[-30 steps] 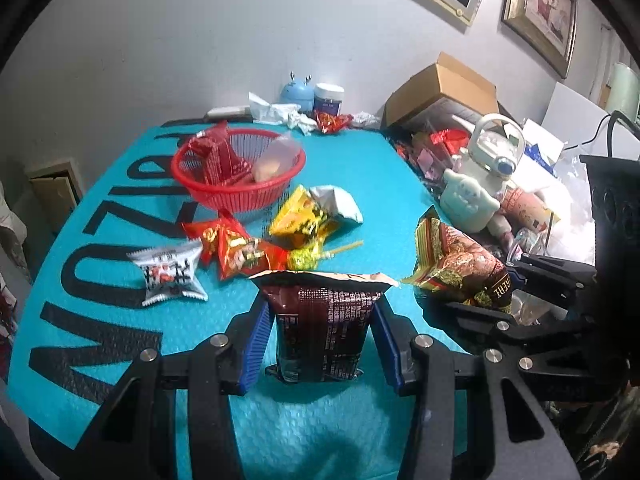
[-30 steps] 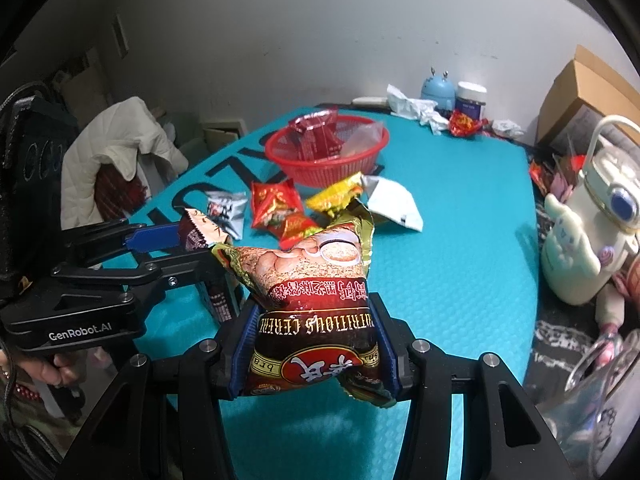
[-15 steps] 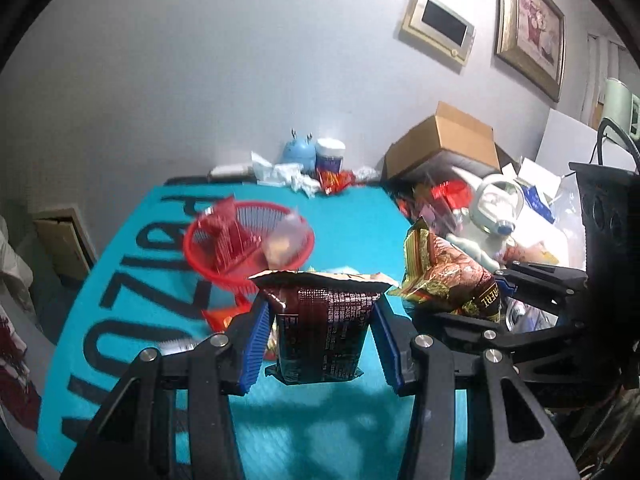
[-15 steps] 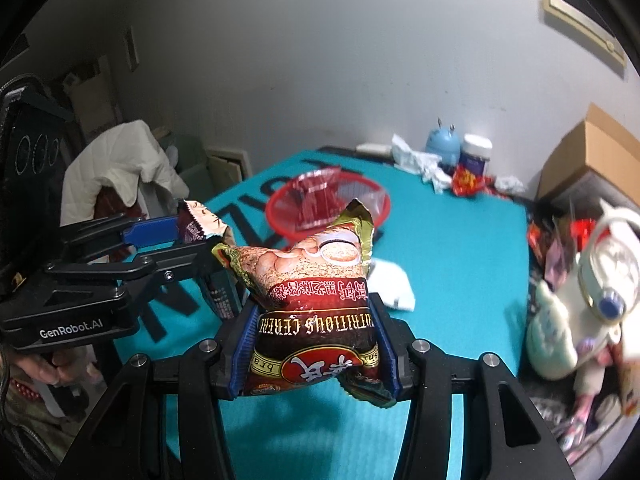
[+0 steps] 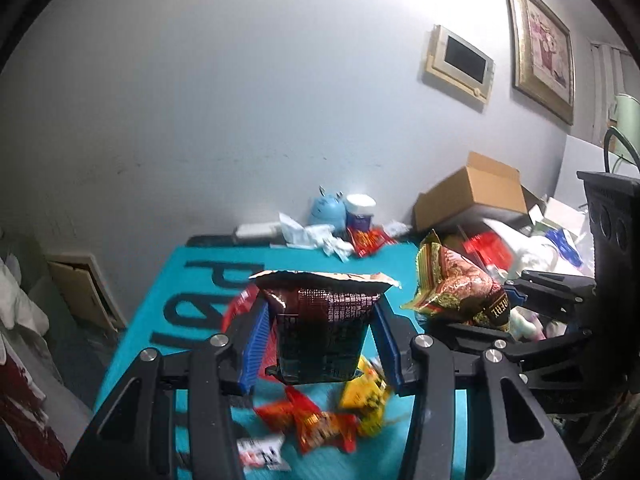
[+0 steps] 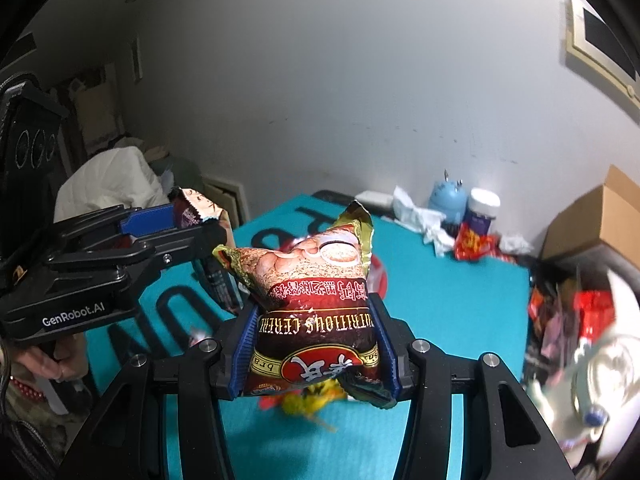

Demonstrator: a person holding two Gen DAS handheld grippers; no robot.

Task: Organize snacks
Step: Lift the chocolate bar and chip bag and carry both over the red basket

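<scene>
My left gripper point(image 5: 320, 340) is shut on a dark brown snack packet point(image 5: 322, 328) and holds it high above the teal mat point(image 5: 192, 288). My right gripper point(image 6: 316, 348) is shut on a red and gold cereal bag point(image 6: 316, 304), also held up in the air. Each gripper shows in the other's view: the cereal bag point(image 5: 456, 288) to my right, the brown packet point(image 6: 196, 212) to my left. Loose red and yellow snack packets point(image 5: 320, 420) lie on the mat below. The red basket is mostly hidden behind the held packets; only a red edge point(image 6: 380, 276) shows.
At the back wall stand a blue toy point(image 5: 328, 212), a white-lidded jar point(image 5: 360, 212), crumpled tissue point(image 5: 308, 236) and a red packet point(image 5: 368, 240). A cardboard box point(image 5: 476, 196) and clutter fill the right side. A white kettle-like jug point(image 6: 608, 368) stands at the right edge.
Both grippers have risen and tilted up with their packets still held. The basket and loose snacks have dropped low in view and are largely hidden.
</scene>
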